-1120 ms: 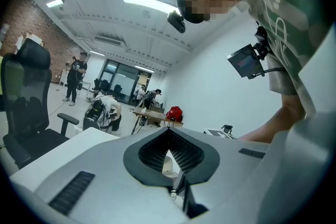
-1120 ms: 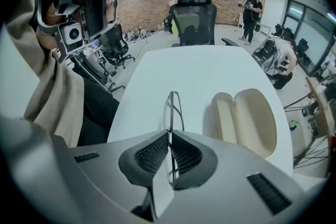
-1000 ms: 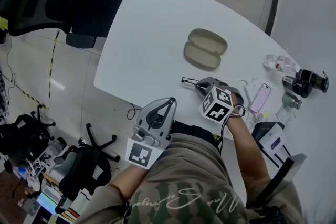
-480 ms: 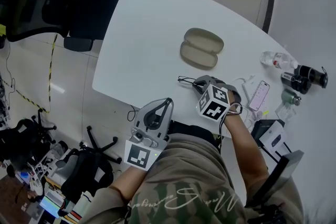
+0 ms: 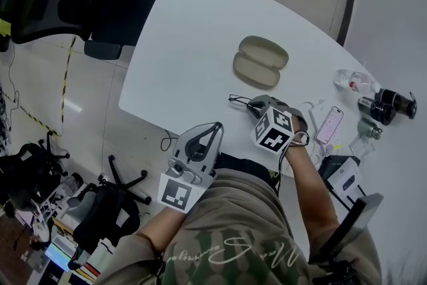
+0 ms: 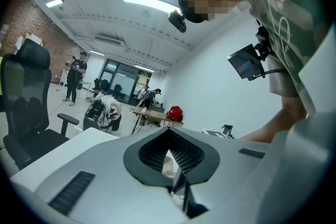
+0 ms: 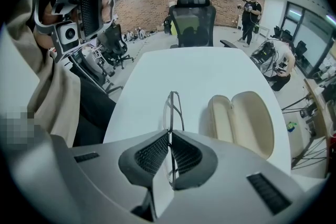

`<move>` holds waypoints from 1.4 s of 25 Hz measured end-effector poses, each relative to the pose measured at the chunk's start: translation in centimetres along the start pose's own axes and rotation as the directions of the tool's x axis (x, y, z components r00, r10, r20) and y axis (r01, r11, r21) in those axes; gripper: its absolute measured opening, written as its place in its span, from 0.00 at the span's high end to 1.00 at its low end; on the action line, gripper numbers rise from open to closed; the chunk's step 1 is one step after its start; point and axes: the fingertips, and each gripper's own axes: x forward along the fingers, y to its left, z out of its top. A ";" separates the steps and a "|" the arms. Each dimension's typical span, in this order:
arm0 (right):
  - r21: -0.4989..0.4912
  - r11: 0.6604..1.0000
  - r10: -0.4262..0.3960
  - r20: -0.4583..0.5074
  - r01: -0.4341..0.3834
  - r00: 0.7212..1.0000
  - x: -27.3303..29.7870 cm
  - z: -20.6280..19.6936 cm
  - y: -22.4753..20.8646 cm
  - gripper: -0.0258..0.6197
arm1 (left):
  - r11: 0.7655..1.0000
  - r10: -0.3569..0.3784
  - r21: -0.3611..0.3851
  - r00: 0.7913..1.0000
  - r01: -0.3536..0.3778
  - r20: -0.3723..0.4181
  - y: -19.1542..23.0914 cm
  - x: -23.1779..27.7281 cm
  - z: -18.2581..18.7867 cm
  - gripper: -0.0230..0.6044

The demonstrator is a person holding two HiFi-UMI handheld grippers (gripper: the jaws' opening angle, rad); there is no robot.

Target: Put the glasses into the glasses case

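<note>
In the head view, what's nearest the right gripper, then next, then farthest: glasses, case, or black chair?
1. glasses, clamped in the right gripper.
2. glasses case, open, just ahead.
3. black chair, far upper left.

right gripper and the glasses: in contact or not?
Touching. The right gripper view shows the right gripper with its jaws shut on the thin frame of the glasses, which stick out forward from between them, left of the open glasses case.
</note>
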 end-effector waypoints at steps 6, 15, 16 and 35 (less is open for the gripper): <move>-0.013 1.000 0.004 0.000 -0.004 1.000 0.1 0.5 -0.1 0.91 | 1.000 0.002 0.007 1.000 -0.002 0.015 0.2 0.0 0.6 0.95; -0.014 1.000 0.008 0.004 -0.008 1.000 0.2 0.7 -0.4 0.91 | 1.000 0.003 -0.003 1.000 -0.003 0.002 0.2 0.0 0.1 0.95; -0.013 1.000 0.010 0.004 -0.010 1.000 0.3 0.7 -0.5 0.91 | 1.000 0.005 -0.010 1.000 -0.005 -0.005 0.3 0.0 -0.1 0.95; 0.044 0.998 -0.038 0.013 0.038 0.999 0.0 2.0 -1.3 0.91 | 0.996 -0.052 -0.075 0.999 0.051 -0.011 2.2 -0.9 0.2 0.95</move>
